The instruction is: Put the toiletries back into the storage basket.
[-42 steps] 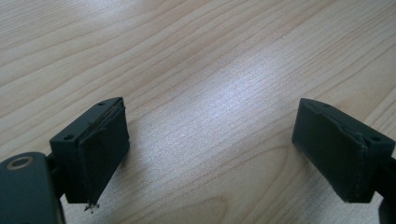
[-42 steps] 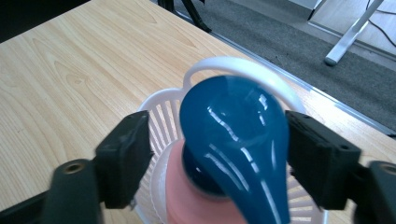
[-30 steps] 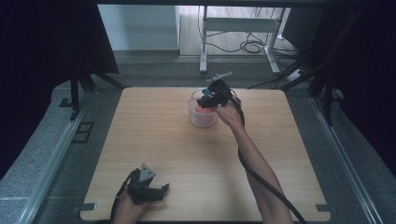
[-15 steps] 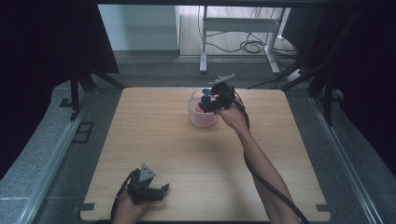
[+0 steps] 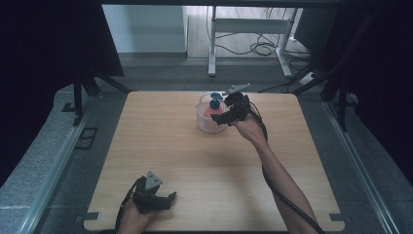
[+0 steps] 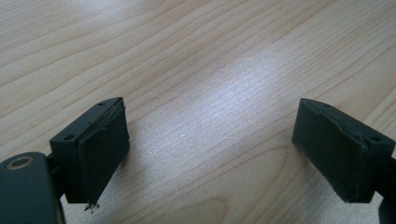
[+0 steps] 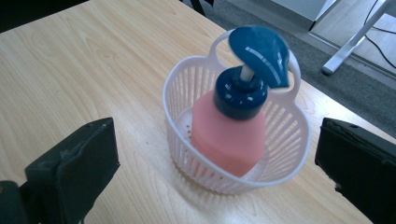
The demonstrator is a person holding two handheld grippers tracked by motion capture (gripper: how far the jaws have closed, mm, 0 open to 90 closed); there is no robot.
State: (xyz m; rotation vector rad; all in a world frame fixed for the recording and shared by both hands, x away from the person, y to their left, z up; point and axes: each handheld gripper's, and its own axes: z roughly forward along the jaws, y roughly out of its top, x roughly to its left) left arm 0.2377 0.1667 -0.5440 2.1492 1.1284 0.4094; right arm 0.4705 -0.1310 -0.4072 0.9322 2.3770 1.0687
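A white slotted plastic basket (image 5: 203, 122) (image 7: 182, 154) stands at the far middle of the wooden table (image 5: 160, 141). Upright inside it is a pink pump bottle (image 5: 211, 111) (image 7: 229, 133) with a dark blue cap and pump head. My right gripper (image 5: 223, 112) (image 7: 219, 140) hovers just right of the basket and is aimed at it. Its jaws have just been opening and now stand wide apart, clear of the basket and bottle, with nothing gripped. My left gripper (image 5: 169, 199) (image 6: 210, 135) rests open near the front edge, bare wood between its pads.
Grey floor mats border the table on both sides. Beyond the far edge stand a white desk frame (image 5: 248, 29) and loose cables (image 5: 258, 48). The right gripper's black cable (image 5: 287, 200) runs along the forearm to the front right.
The right gripper has drawn back from above the basket, a little to the right, leaving the bottle in the basket. The left gripper has stayed put.
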